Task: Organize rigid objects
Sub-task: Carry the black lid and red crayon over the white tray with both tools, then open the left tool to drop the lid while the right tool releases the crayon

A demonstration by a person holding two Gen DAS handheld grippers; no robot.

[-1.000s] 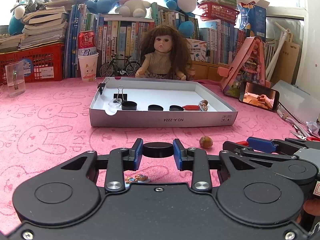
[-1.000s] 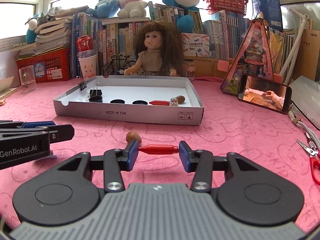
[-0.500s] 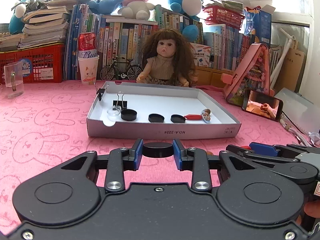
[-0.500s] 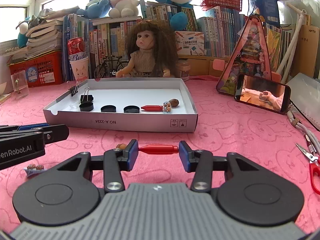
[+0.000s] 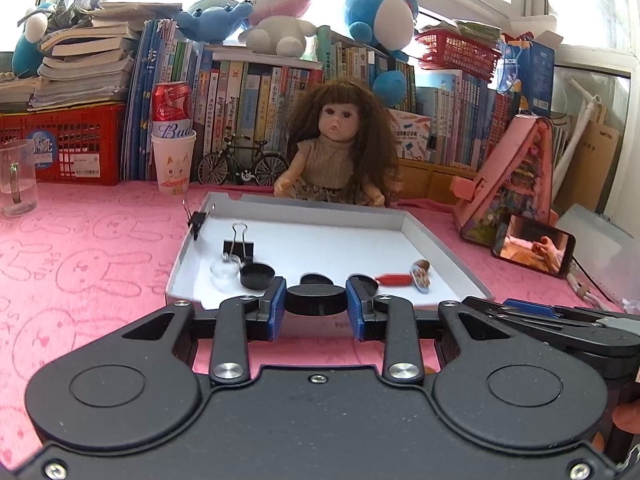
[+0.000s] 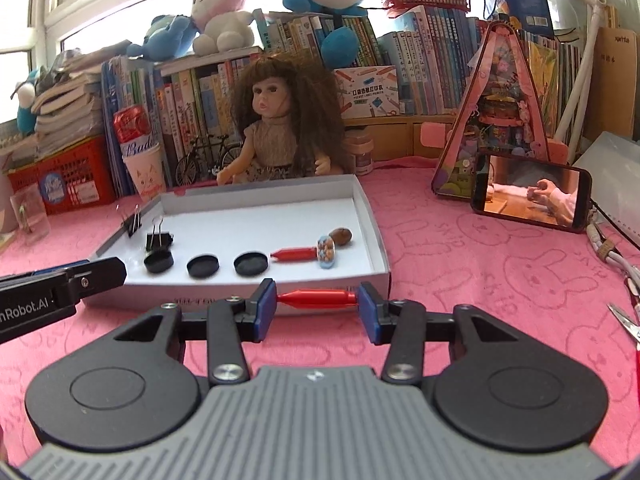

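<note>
My left gripper (image 5: 316, 306) is shut on a black round cap (image 5: 316, 299), held just above the near wall of the white tray (image 5: 304, 216). My right gripper (image 6: 317, 306) is shut on a red pen-like piece (image 6: 318, 298), held before the tray's near wall (image 6: 378, 240). The tray holds black caps (image 6: 203, 266), a binder clip (image 6: 159, 238), another red piece (image 6: 294, 255), a wrapped candy (image 6: 326, 252) and a nut (image 6: 341, 236). The left gripper's finger (image 6: 64, 292) shows at the left of the right wrist view.
A doll (image 5: 340, 148) sits behind the tray, in front of books and plush toys. A phone (image 6: 530, 198) leans against a pink toy house (image 6: 504, 120) at the right. A paper cup with a can (image 5: 174, 160) and a clear cup (image 5: 16, 178) stand left. Scissors (image 6: 630, 320) lie at the far right.
Both grippers have risen and moved forward toward the tray with their objects still held. The nut and candy on the cloth have dropped out of view.
</note>
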